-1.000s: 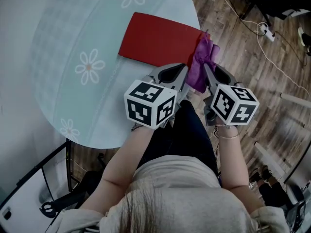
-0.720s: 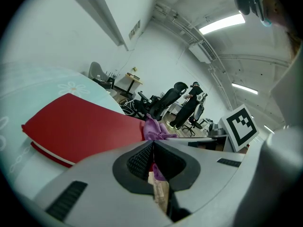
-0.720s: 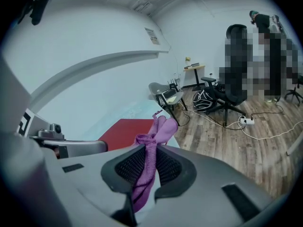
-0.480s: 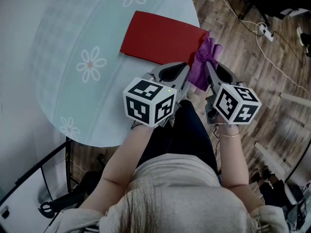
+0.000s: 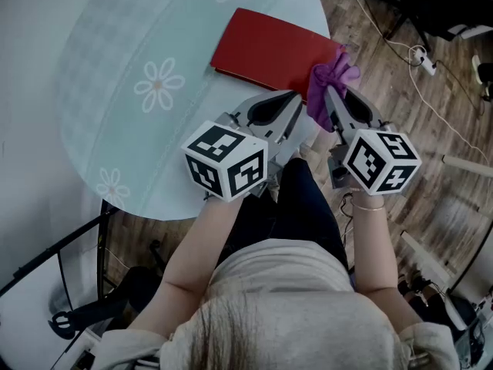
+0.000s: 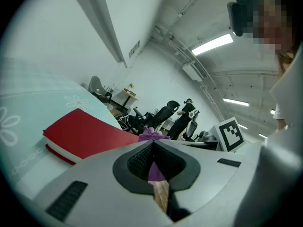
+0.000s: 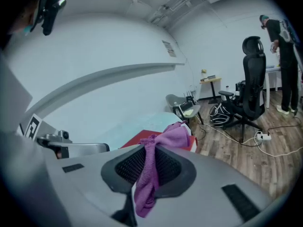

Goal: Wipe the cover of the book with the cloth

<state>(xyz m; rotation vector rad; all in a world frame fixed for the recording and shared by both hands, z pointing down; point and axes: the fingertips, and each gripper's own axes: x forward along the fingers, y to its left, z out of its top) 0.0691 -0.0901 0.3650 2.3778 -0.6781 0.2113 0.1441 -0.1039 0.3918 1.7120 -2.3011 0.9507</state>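
Observation:
A red book (image 5: 277, 48) lies closed on the pale teal flowered table (image 5: 108, 45), near its right edge. A purple cloth (image 5: 333, 77) bunches at the book's near right corner, and my right gripper (image 5: 330, 92) is shut on it. In the right gripper view the cloth (image 7: 173, 137) is pinched between the jaws with a tail hanging down, the book (image 7: 138, 138) just beyond. My left gripper (image 5: 297, 105) sits close beside it, shut with nothing held, short of the book. The left gripper view shows the book (image 6: 90, 131) ahead and the cloth (image 6: 154, 135) past the closed jaws.
The table's rounded edge runs just right of the book, with wooden floor (image 5: 431, 106) below it. Cables and a power strip (image 5: 420, 49) lie on the floor. An office chair (image 7: 252, 91) and a standing person (image 7: 284, 56) are farther off. The person's lap is under the grippers.
The head view has shifted, so book and grippers sit higher and further right in the picture. The right gripper still holds the cloth at the book's corner. The left gripper stays shut.

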